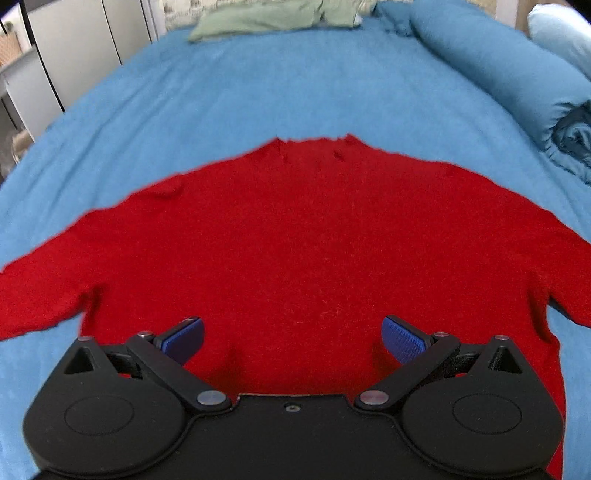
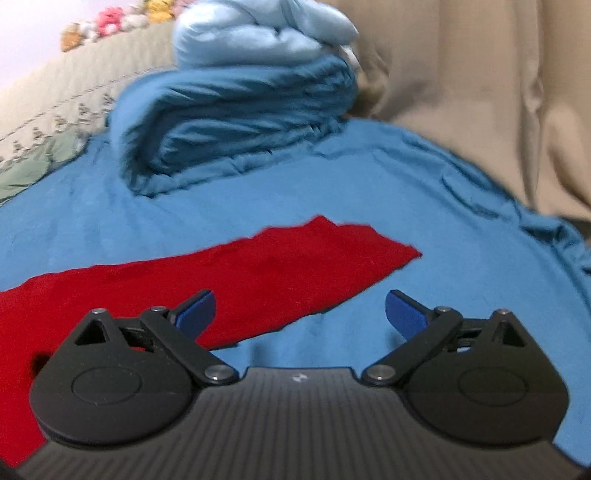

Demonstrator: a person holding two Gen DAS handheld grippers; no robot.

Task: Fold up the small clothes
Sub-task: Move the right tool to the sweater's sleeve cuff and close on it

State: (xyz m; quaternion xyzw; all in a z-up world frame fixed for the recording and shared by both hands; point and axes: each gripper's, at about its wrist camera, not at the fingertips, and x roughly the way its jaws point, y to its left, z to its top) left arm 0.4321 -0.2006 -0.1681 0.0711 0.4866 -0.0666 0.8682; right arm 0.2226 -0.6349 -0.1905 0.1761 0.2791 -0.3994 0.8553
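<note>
- Left gripper: jaws spread wide, nothing between the blue pads. Released.
- It sits over the lower body of the red sweater. Whether the fingertips touch the fabric, can't tell from the left wrist view.
- Sweater lies flat on the blue bedsheet, neckline at the far end from the left gripper, hem end hidden under the gripper body.
- Both sleeves are spread outward: one runs off to the left of the left gripper, the other to its right.
- A few small wrinkles show near the neckline and on the left shoulder; body otherwise smooth.
- Right gripper: jaws also wide apart, holding nothing. Released.
- Right wrist view: one red sleeve runs from behind the gripper's left finger out ahead, its cuff end ahead and slightly right of centre.
- Left pad is over the red fabric; the right pad is over bare sheet. Contact with the fabric can't be told.
- Rolled blue duvet lies well ahead of the right gripper, with a lighter blue bundle on top.
- Beige curtain hangs ahead and right of the right gripper.
- Green cloth lies at the far end of the bed, well ahead of the left gripper.
</note>
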